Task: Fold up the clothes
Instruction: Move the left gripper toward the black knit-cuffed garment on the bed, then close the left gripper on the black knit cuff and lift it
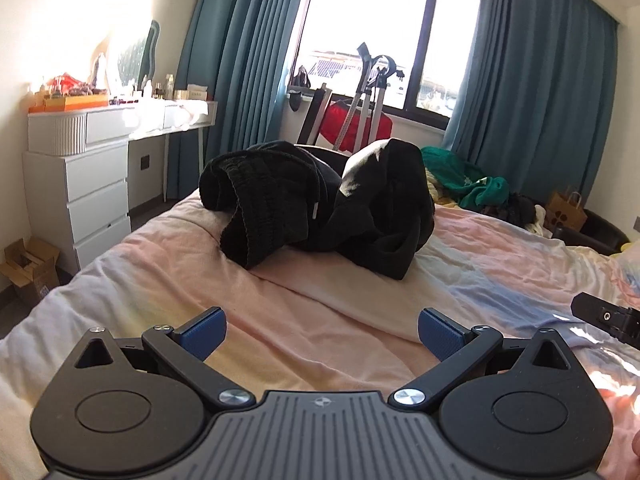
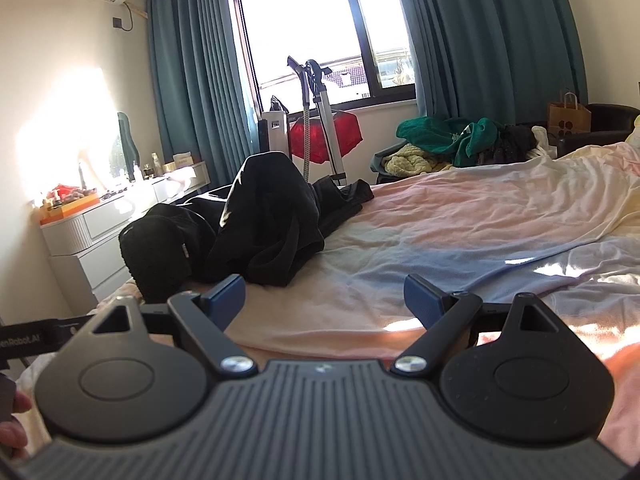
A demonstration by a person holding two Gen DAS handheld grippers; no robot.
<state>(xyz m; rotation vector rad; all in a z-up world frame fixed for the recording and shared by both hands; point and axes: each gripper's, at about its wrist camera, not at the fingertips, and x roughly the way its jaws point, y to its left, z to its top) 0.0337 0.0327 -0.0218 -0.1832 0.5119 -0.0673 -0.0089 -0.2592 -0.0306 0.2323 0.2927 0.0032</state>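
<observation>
A crumpled black garment (image 1: 316, 204) with a ribbed hem lies heaped on the bed (image 1: 168, 264), near its far edge. In the right wrist view the black garment (image 2: 256, 224) sits to the left on the bed (image 2: 460, 216). My left gripper (image 1: 322, 336) hovers low over the pink sheet, a short way in front of the heap, open with nothing between its blue pads. My right gripper (image 2: 324, 300) is also open and empty, to the right of the heap. Part of the right gripper's body (image 1: 608, 318) shows at the right edge of the left wrist view.
A pile of green and yellow clothes (image 2: 448, 140) sits beyond the bed by the curtains. A white dresser (image 1: 88, 184) with small items stands left of the bed. A garment steamer (image 2: 320, 120) and a red item stand under the window. A paper bag (image 2: 568, 118) rests at the far right.
</observation>
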